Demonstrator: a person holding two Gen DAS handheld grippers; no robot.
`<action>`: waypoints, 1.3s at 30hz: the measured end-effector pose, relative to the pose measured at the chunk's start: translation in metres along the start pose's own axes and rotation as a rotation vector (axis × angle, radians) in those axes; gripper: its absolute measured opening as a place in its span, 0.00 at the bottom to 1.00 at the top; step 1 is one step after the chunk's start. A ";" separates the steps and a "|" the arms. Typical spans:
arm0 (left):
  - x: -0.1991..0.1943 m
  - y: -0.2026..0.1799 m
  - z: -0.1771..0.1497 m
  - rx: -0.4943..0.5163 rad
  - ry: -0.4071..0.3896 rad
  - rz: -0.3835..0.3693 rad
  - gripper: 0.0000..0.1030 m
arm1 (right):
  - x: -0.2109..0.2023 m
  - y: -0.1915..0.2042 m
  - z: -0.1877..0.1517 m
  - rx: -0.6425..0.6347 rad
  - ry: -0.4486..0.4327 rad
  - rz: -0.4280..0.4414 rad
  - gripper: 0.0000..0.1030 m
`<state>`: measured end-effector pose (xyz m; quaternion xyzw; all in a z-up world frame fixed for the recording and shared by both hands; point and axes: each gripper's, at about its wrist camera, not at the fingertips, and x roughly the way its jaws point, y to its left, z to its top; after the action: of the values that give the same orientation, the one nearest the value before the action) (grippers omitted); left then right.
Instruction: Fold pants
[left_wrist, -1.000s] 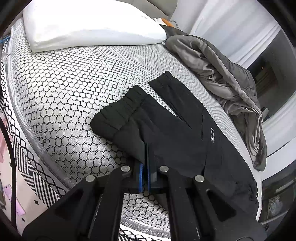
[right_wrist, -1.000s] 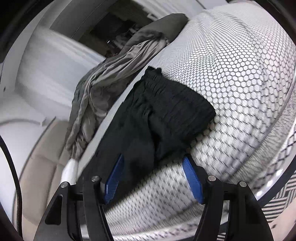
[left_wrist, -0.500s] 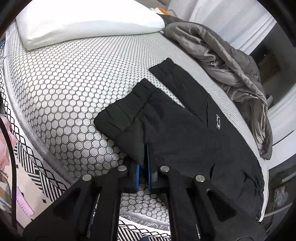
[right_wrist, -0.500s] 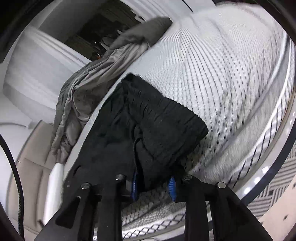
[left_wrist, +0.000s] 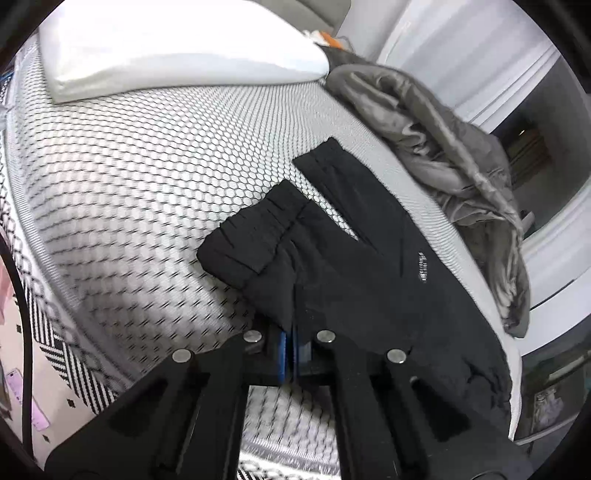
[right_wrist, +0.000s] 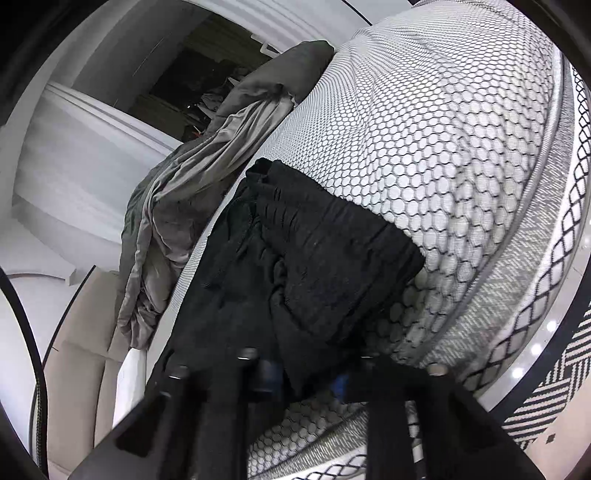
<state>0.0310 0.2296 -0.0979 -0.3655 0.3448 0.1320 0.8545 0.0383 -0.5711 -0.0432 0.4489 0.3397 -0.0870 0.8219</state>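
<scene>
Before, the right gripper (right_wrist: 306, 380) was wide apart; now its fingers are closing on the black pants (right_wrist: 295, 280). Left gripper (left_wrist: 290, 350) fingers stay clenched on the pants' edge. Pants lie on the bed (left_wrist: 147, 177), near a gray blanket (left_wrist: 443, 147).

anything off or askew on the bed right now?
Only the grey blanket: it lies crumpled along the far edge of the mattress and droops over the side. The black pants are mid-fold, not skewed. No spill or damage visible.
</scene>
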 end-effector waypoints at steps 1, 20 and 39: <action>-0.005 0.004 -0.004 0.003 0.001 -0.007 0.00 | -0.006 -0.002 -0.002 -0.016 -0.008 -0.001 0.11; -0.006 -0.081 0.085 0.093 -0.091 -0.061 0.00 | -0.039 0.093 0.036 -0.137 -0.195 0.075 0.11; 0.183 -0.156 0.195 0.226 0.003 0.132 0.87 | 0.172 0.202 0.131 -0.236 -0.098 -0.173 0.64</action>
<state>0.3349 0.2555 -0.0439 -0.2435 0.3822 0.1476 0.8791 0.3211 -0.5306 0.0324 0.3137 0.3442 -0.1387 0.8740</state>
